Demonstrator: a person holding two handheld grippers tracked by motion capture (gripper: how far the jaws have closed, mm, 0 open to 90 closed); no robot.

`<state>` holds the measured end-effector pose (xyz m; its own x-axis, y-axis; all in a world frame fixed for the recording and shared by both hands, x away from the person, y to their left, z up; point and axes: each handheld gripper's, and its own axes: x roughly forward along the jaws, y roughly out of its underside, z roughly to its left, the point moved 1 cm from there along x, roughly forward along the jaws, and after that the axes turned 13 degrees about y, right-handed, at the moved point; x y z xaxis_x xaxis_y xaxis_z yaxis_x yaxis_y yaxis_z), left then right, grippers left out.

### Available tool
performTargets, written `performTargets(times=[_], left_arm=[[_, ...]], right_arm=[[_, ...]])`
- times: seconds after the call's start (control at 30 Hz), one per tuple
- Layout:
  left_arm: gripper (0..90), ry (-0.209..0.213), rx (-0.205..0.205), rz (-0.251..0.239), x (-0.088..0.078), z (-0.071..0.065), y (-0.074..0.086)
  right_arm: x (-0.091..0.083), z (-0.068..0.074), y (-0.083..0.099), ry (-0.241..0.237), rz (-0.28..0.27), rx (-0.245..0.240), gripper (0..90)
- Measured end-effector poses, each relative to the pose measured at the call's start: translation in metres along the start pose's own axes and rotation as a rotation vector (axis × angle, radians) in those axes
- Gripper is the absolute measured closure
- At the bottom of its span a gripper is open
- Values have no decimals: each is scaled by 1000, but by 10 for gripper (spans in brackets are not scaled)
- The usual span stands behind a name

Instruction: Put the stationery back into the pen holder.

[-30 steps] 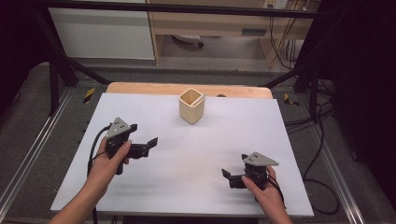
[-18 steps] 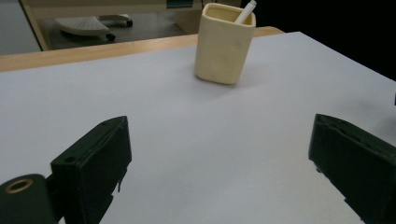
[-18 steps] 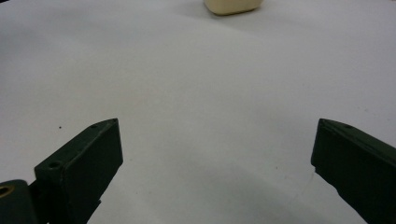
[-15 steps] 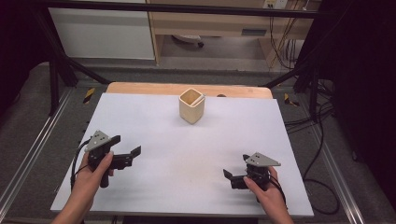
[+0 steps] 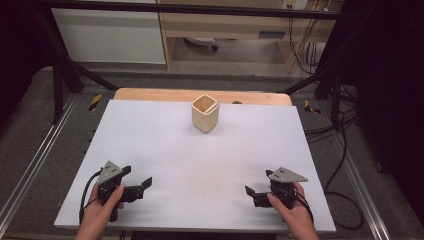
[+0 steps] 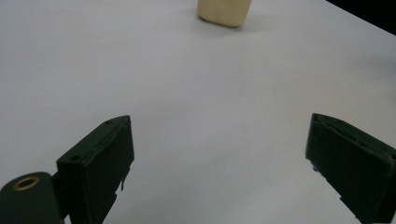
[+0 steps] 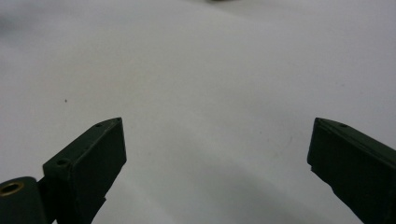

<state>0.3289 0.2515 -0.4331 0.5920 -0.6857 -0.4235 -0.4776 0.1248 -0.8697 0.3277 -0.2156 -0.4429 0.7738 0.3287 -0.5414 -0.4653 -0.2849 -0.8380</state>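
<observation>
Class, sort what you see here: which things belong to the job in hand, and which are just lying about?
Job in hand:
- left gripper, jaws open
- right gripper, jaws open
- beige cup, standing apart at the far side of the white tabletop

Lying about:
- cables on the floor to the right
- white cabinet behind the table
</observation>
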Motion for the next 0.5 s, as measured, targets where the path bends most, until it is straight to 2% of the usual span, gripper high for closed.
performTargets(times=[0.07,0.13,0.23,0.37,0.5], left_arm=[[84,6,-4,0,3,-2,3],[87,15,-2,20,6,-4,6],[89,36,-10,44,11,-7,12],[90,41,-18,40,10,-8,16],[92,31,-12,25,7,-6,14]], right_arm=[[-2,-2,5,10,10,2,51],[0,-2,6,21,14,6,48],[5,-3,9,39,38,-12,42],[8,-5,11,49,52,-15,39],[17,-8,16,106,84,-13,30]])
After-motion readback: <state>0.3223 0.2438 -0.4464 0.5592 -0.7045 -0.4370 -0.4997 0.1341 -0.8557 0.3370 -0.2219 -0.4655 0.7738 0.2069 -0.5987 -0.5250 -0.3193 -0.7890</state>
